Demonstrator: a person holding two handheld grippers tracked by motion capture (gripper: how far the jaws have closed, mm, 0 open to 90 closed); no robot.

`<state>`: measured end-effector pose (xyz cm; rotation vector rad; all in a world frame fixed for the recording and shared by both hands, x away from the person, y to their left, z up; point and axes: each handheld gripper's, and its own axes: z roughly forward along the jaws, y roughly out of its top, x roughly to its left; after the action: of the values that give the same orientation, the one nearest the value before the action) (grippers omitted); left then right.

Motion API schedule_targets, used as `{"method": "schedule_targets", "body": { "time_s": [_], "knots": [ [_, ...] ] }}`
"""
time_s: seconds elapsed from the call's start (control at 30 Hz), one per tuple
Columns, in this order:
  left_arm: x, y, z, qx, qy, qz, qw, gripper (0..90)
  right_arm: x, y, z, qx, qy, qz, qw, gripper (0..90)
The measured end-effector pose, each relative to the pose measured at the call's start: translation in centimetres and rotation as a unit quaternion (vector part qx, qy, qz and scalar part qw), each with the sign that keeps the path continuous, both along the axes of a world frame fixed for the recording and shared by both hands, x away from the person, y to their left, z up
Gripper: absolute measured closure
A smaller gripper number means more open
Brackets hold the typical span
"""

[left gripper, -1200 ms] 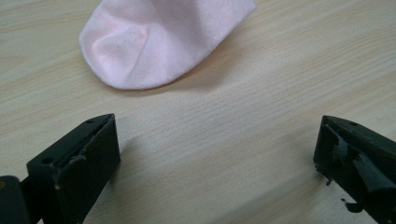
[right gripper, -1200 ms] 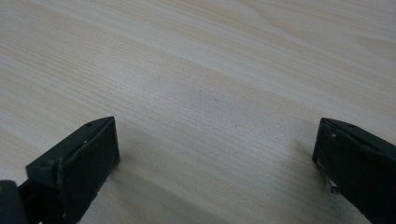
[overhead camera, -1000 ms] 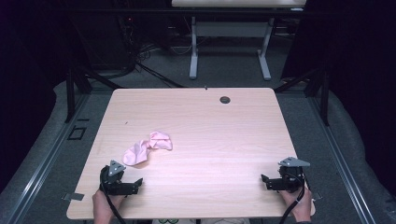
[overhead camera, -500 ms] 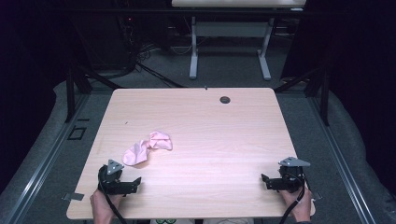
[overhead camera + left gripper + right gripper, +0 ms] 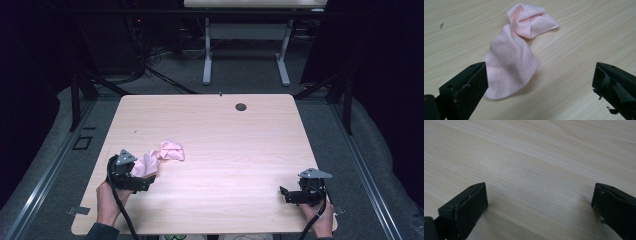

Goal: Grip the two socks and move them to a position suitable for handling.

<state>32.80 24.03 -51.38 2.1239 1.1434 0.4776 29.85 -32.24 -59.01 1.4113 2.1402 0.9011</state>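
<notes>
A crumpled pale pink cloth [image 5: 159,156] lies on the left half of the light wooden table [image 5: 230,145]. In the left gripper view the pink cloth [image 5: 516,52] stretches from near the left jaw up to a bunched end at the top. My left gripper [image 5: 145,181] stands open right at the cloth's near end, held by a hand at the front left. Its jaws are wide apart [image 5: 540,87] with only the cloth's edge and bare wood between them. My right gripper [image 5: 286,194] is open at the front right, over bare wood [image 5: 540,205], far from the cloth.
A small round dark hole [image 5: 241,106] sits near the table's far edge. Beyond the table stand a white desk frame [image 5: 245,45] and cables on a grey floor. Black rails run along both sides of the table.
My left gripper has moved forward and slightly right, up to the near end of the pink cloth. The right gripper has stayed in place.
</notes>
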Motion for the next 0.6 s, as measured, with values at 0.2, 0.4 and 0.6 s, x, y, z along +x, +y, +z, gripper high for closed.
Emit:
{"method": "schedule_targets", "body": {
  "time_s": [0.2,0.4,0.6],
  "knots": [
    [1.8,-0.6,0.8,-0.004,0.009,-0.017,0.9998,0.0,0.0,0.0,0.0,0.0,0.0,0.0,1.0,0.0],
    [3.8,-1.5,1.4,-0.003,0.016,-0.033,0.9993,0.0,0.0,0.0,0.0,-0.001,0.001,0.0,1.0,0.0],
    [6.1,-2.6,2.2,-0.007,0.024,-0.049,0.9985,0.0,0.0,0.0,0.0,-0.001,0.001,0.0,1.0,0.0]
  ]
}}
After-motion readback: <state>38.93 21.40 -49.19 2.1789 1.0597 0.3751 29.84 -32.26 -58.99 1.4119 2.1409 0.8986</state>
